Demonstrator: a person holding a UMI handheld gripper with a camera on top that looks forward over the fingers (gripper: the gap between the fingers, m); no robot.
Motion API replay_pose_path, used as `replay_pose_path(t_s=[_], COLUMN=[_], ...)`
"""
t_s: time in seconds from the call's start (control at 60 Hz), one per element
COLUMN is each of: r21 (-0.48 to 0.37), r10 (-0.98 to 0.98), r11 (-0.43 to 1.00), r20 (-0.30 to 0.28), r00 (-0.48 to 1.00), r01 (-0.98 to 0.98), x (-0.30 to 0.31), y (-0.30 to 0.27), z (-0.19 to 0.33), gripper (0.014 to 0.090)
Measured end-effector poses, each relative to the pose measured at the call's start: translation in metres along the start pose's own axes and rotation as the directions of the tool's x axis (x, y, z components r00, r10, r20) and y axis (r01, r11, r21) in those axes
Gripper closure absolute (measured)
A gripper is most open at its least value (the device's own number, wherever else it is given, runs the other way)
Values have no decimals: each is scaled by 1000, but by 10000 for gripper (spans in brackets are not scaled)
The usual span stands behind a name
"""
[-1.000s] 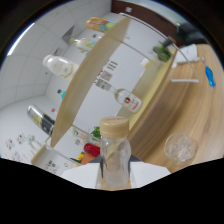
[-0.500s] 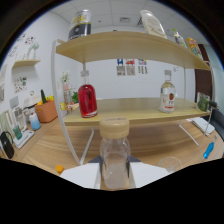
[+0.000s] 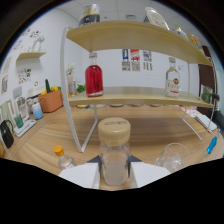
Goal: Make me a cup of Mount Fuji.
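My gripper (image 3: 114, 172) is shut on a clear bottle with a tan cap (image 3: 114, 152), which stands upright between the white fingers (image 3: 80, 175). Just right of the fingers, an empty clear glass cup (image 3: 172, 157) sits on the wooden table (image 3: 145, 135). Beyond, a two-tier wooden shelf (image 3: 135, 95) carries a red bottle (image 3: 94, 77) on its lower board at the left and a clear bottle with a label (image 3: 172, 80) at the right. A small bottle with an orange cap (image 3: 62, 157) lies just left of the fingers.
An orange pot with green items (image 3: 50, 99) and small containers stand at the left by the wall. A blue object (image 3: 212, 145) lies at the far right. Jars (image 3: 90, 12) sit on the top shelf. The shelf's white metal legs (image 3: 89, 132) stand ahead of the fingers.
The view has levelled out from a strong tilt and drawn nearer the shelf. The held bottle stays in the fingers. The glass cup and the orange-capped bottle have come into view.
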Motion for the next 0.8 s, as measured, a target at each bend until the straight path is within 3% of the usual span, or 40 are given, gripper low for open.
replay_pose_path(t_s=[0.183, 0.233, 0.317, 0.35, 0.6, 0.8], r21=[-36, -68, -90, -91, -12, -3], r10=[29, 41, 60, 64, 29, 7], r11=[999, 997, 994, 994, 999, 1000], r20=[-4, -11, -3, -10, -45, -89], r00=[1000, 999, 998, 998, 999, 996], r01=[-29, -42, -60, -64, -30, -7], x=[-1, 1, 0, 2, 8, 38], y=[11, 16, 16, 14, -46, -73], z=[-6, -7, -13, -17, -85, -138], gripper=[603, 518, 239, 181, 195, 184])
